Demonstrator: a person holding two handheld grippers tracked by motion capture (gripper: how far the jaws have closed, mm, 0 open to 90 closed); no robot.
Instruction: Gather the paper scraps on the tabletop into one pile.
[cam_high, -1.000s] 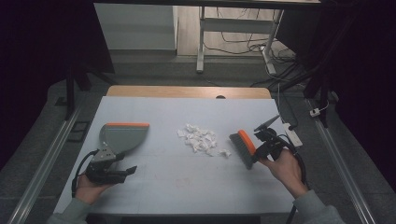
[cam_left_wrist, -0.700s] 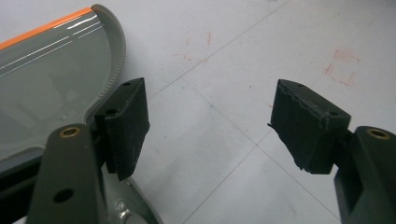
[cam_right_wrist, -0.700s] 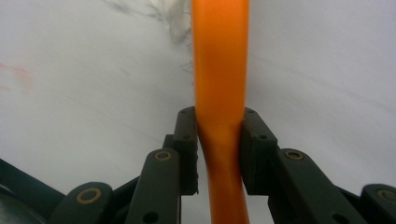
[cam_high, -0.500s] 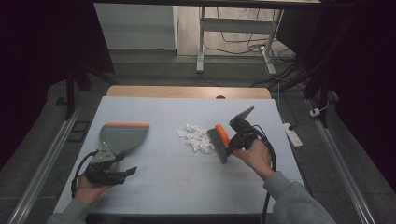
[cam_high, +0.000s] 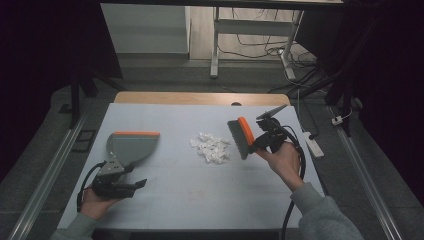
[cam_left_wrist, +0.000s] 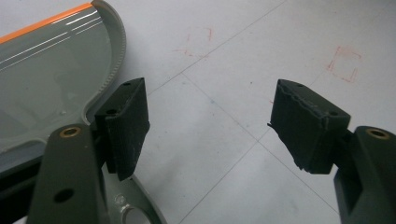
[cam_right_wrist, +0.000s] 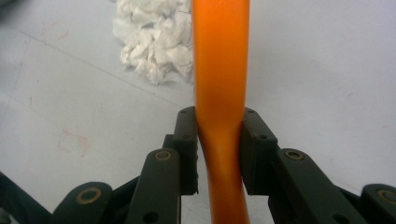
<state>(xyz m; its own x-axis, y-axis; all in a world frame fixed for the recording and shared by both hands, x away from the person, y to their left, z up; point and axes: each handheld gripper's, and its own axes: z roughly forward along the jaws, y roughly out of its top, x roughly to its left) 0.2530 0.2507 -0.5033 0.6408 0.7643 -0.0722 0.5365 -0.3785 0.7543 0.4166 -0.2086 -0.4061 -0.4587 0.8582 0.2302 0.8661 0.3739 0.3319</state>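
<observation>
One brush clamped in right gripper — one dustpan, one paper pile; left gripper gapes.

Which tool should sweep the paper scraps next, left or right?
Right. The right tool is shut on the brush, held just beside the paper scraps. The left tool is open near the dustpan.

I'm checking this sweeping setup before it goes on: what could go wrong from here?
1. The left hand-held gripper is open beside the dustpan, not gripping it, so a sweep may push the pan away.
2. The paper scraps lie apart from the dustpan, so loose bits could scatter along the way.
3. The right hand-held gripper pinches only the brush at its narrow orange handle; the brush might twist under pressure.
</observation>
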